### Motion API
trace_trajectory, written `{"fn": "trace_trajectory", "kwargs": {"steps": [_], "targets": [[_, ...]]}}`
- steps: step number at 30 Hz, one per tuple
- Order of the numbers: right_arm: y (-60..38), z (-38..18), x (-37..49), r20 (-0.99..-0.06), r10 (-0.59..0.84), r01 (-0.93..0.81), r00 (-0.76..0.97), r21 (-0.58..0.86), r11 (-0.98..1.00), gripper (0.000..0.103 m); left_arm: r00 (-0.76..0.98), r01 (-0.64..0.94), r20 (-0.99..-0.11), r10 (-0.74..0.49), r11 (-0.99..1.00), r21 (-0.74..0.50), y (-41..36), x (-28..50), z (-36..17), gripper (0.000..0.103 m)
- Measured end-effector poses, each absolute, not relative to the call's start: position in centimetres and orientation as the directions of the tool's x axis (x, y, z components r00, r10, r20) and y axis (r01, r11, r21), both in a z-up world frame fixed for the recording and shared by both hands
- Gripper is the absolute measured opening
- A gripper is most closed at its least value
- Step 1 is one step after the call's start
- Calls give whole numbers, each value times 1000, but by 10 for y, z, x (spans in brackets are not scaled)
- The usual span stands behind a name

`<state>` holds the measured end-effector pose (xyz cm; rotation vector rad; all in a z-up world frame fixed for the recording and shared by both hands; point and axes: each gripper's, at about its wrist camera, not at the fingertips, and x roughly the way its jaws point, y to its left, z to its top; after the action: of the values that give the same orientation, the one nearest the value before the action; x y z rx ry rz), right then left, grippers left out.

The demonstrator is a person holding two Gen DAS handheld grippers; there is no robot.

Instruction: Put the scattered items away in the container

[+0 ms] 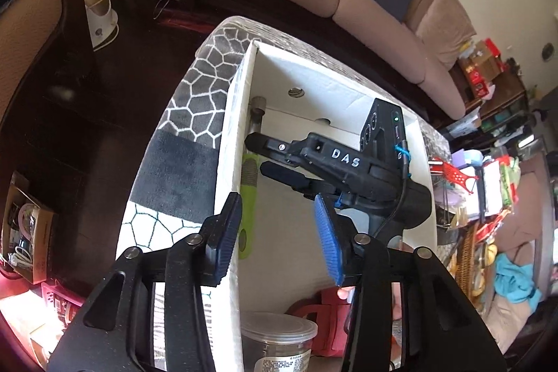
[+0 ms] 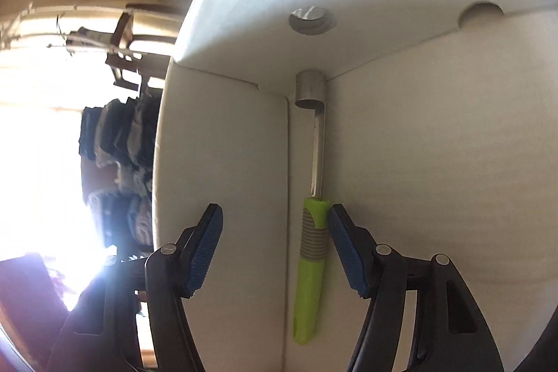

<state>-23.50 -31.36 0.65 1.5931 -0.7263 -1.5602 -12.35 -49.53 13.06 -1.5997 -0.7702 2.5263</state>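
Note:
A white cardboard box (image 1: 230, 135) stands on a grey patterned stool. Inside it, along the left wall, lies a green-handled corer (image 1: 249, 194) with a steel tube. My left gripper (image 1: 279, 232) is open and empty, its fingers straddling the box's left wall near the front. My right gripper (image 1: 268, 157) reaches into the box from the right, open, above the corer. In the right wrist view the corer (image 2: 310, 267) lies on the box floor (image 2: 436, 197) between the open fingers of the right gripper (image 2: 275, 250), loose from them. A clear lidded jar (image 1: 279, 333) sits at the box's near end.
The patterned stool (image 1: 195, 114) stands on a dark floor. A beige sofa (image 1: 376, 9) runs behind it. A red item (image 1: 324, 305) lies beside the jar. Cluttered shelves (image 1: 488, 183) stand at the right, a cardboard box of cables (image 1: 24, 232) at the left.

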Motion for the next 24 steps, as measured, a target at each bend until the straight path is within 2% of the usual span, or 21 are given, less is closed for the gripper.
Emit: {"fn": "trace_trajectory", "kwargs": {"steps": [2, 3, 5, 7, 14, 24], "targets": [[-299, 21, -232, -548, -833, 139, 69, 832, -536, 70, -461, 208, -837, 296, -880, -426, -488, -115, 130, 69], [-290, 33, -229, -556, -829, 175, 59, 823, -540, 73, -459, 209, -839, 294, -882, -423, -485, -110, 131, 74], [-275, 61, -220, -586, -809, 257, 39, 789, -559, 93, -456, 212, -838, 299, -878, -429, -477, -99, 132, 93], [-259, 90, -207, -629, -778, 326, 7, 736, -593, 103, -448, 213, -838, 310, -874, -437, -468, -87, 135, 103], [-188, 159, -153, -754, -636, 462, -165, 511, -725, 103, -456, 201, -864, 214, -921, -334, -416, -38, 165, 103], [-126, 179, -54, -811, -499, 471, -306, 327, -819, 103, -465, 177, -883, 72, -969, -173, -342, 25, 186, 103]]}}
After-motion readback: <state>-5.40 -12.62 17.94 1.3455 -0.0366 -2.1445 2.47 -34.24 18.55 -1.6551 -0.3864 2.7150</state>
